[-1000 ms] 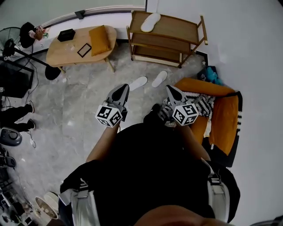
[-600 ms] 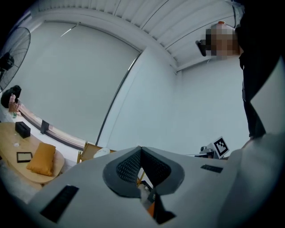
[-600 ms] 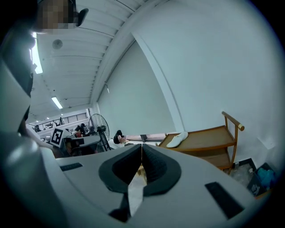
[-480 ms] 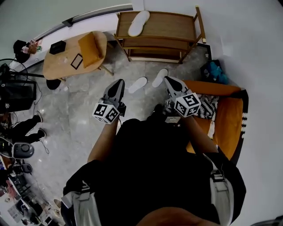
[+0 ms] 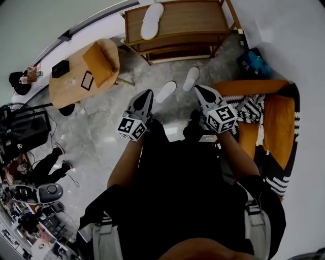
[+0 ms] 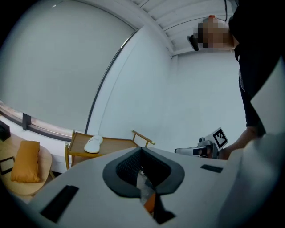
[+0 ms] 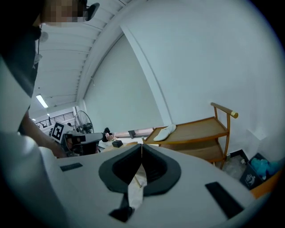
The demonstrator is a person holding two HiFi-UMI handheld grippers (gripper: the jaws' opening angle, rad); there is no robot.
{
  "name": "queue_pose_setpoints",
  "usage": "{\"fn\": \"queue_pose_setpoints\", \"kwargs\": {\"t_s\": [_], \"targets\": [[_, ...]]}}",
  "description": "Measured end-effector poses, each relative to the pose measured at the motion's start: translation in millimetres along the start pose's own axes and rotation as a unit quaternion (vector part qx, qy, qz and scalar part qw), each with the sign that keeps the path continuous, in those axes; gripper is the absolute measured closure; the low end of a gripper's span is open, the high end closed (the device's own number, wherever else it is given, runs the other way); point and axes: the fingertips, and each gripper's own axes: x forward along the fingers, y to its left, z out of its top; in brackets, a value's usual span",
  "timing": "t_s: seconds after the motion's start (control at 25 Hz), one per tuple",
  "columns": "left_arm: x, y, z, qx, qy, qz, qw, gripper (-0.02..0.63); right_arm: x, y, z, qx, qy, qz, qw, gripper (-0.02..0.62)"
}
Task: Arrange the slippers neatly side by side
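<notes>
Two white slippers lie on the grey floor in front of me, one [image 5: 166, 91] to the left and one [image 5: 191, 78] to the right, apart and angled alike. A third white slipper [image 5: 151, 13] rests on top of the wooden shelf [image 5: 203, 20]; it also shows as the slipper [image 6: 93, 144] and the slipper [image 7: 164, 132] in the gripper views. My left gripper [image 5: 146, 94] and right gripper [image 5: 199, 89] are held at waist height, well above the floor pair. Both are shut and hold nothing. Left gripper [image 6: 141, 149] and right gripper [image 7: 141, 145] point level towards the shelf.
An oval wooden table [image 5: 71, 76] with an orange cushion [image 5: 99, 63] stands at the left. An orange armchair [image 5: 269, 127] with a black-and-white throw [image 5: 251, 106] is at the right, a blue bag [image 5: 256, 61] behind it. People and equipment crowd the far left edge.
The head view has shifted: shelf, table and floor slippers now sit higher and nearer the frame's top. Both grippers stay shut and side by side before the body.
</notes>
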Motion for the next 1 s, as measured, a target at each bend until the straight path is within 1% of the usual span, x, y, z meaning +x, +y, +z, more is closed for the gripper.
{"fn": "queue_pose_setpoints", "kwargs": {"t_s": [0.12,0.24,0.36,0.52,0.6,0.72,0.84,1.0], "targets": [[-2,30,-6,-0.006,0.014,-0.035,0.9993,0.592,20,12,-13,0.001,0.013,-0.036,0.999,0.563],[-1,59,-10,-0.003,0.03,-0.077,0.9966,0.592,42,30,-16,-0.002,0.011,-0.075,0.997,0.563],[-6,81,-14,0.016,0.047,-0.106,0.9931,0.592,53,42,-20,0.002,0.007,-0.108,0.994,0.563],[-4,106,-28,0.053,0.068,-0.117,0.9894,0.592,57,30,-37,-0.013,0.02,-0.138,0.99,0.563],[-6,114,-45,0.075,0.084,-0.112,0.9873,0.592,56,25,-46,-0.026,0.035,-0.14,0.989,0.563],[-3,115,-75,0.108,0.107,-0.109,0.9823,0.592,62,19,-63,-0.048,0.06,-0.126,0.989,0.563],[4,114,-108,0.128,0.133,-0.105,0.9771,0.592,76,7,-83,-0.065,0.083,-0.115,0.988,0.563],[20,122,-149,0.152,0.168,-0.104,0.9684,0.592,100,-18,-104,-0.075,0.09,-0.114,0.987,0.563]]}}
